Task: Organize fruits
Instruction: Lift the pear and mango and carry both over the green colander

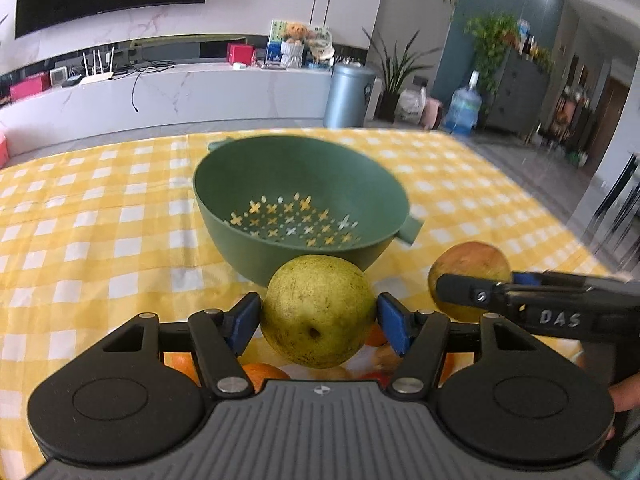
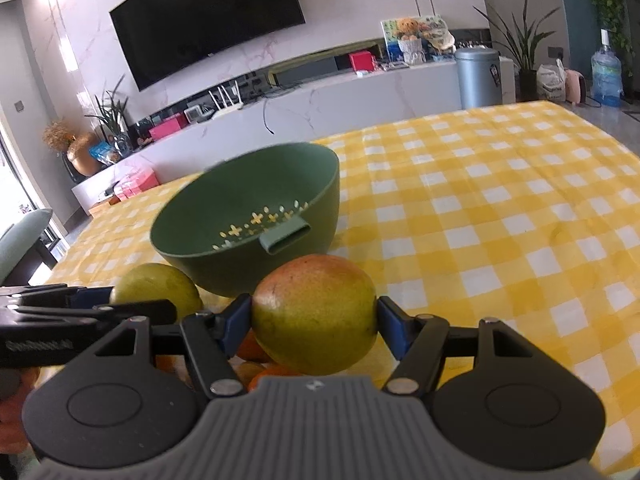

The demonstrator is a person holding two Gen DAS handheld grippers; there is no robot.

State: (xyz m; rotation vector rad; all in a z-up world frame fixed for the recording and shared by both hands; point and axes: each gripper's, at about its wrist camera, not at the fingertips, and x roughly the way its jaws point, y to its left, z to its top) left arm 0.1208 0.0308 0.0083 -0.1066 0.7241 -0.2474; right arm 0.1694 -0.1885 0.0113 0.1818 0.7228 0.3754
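The left gripper [image 1: 318, 316] has its fingers clenched on a yellow-green pear [image 1: 318, 310], and the right gripper [image 2: 314, 320] grips a red-green mango [image 2: 314, 314], both lifted just in front of the green colander [image 1: 300, 200]. The colander's perforated bowl holds nothing and sits mid-counter [image 2: 500, 208], with open checked cloth to its right and behind it up to the far edge. Oranges [image 1: 260, 372] lie under the held fruit.

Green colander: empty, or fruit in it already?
Empty: the green colander shows only its bare perforated bottom in both wrist views.

A television [image 2: 208, 20] hangs above a marble console [image 2: 320, 100].
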